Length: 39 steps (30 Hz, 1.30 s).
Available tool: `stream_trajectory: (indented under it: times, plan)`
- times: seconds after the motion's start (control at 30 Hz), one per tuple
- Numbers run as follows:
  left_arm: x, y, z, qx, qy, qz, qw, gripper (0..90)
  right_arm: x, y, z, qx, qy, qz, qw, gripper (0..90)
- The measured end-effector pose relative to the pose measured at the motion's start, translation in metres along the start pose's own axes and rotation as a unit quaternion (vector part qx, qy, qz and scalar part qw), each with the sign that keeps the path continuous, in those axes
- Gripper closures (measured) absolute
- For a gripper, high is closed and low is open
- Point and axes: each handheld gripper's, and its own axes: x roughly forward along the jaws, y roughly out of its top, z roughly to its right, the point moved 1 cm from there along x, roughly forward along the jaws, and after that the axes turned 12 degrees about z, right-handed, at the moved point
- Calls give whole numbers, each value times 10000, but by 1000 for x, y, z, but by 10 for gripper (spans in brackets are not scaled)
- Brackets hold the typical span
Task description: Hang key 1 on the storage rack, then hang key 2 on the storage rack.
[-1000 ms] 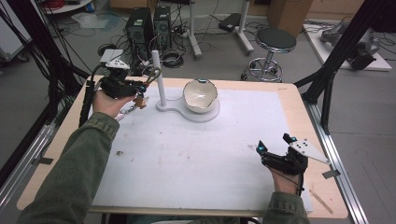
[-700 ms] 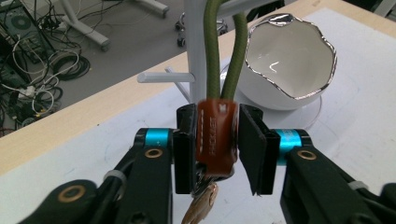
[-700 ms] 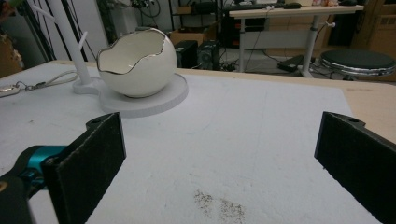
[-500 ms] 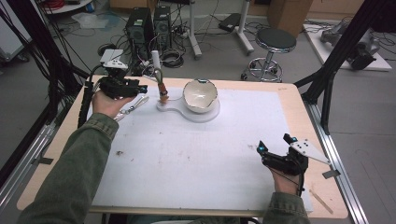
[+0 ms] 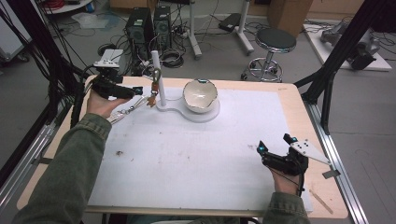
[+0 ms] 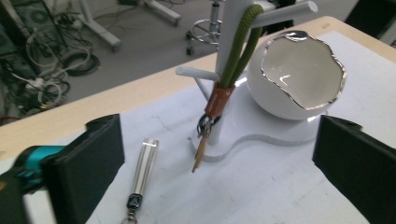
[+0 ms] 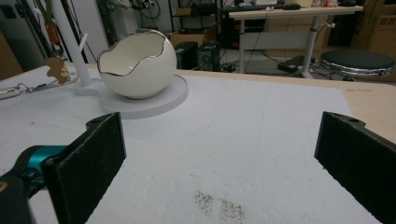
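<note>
Two grippers, one in each of my hands. My left gripper [image 5: 138, 89] sits at the table's far left corner, jaws spread wide w/ nothing between them; they've just been opening. Straight ahead of it hangs the green cord keychain [image 6: 236, 51], looped over a peg of the white stand [image 5: 158, 81]. Cord runs down into a brown leather sleeve, then a metal ring & a small wooden tag [image 6: 201, 153] dangling just above the stand's base. Keychain is apart from my jaws, not touching either pad.

Stand's post is upright, short pegs sticking out sideways. Its flat white base also carries the eggshell-shaped bowl [image 5: 200, 94], white w/ a jagged silver rim, opening tilted toward me. Bowl is just beside the post, on the right in the high view.

On the white mat [image 5: 196, 154], near my left hand, lies a second keychain [image 6: 143, 164]: flat silver bar w/ a black clip & chain at the near end. It's beside the stand's base, not touching it.

My right gripper [image 5: 275, 145] rests at the near right of the table, well apart from the stand, jaws also spread & holding nothing, pointed across the mat toward the bowl. Small brownish smudge [image 7: 219, 205] on the mat just ahead of it.
</note>
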Motion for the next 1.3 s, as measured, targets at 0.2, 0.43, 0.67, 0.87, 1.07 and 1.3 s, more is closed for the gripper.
stream_trajectory:
  times: [0.2,0.43,0.67,0.87,1.07,1.3]
  plan:
    - [-4,-1,-6,12,78,-24,10000,17,0,0,0,7,-6,1,10000,7]
    - [-3,-4,-15,93,217,19,9997,17,0,0,-1,13,-4,-10,10000,7]
    - [5,-9,-21,199,165,-14,9997,18,0,0,0,3,-5,-29,10000,7]
    - [16,-17,-30,191,32,-59,9998,38,1,-1,-1,-37,-1,-62,10000,7]
    - [32,-28,-33,198,-23,-266,9994,38,1,-2,0,-33,5,-84,10000,7]
    - [49,-39,-35,172,-36,-409,9990,38,1,-3,0,-27,-22,-128,9999,7]
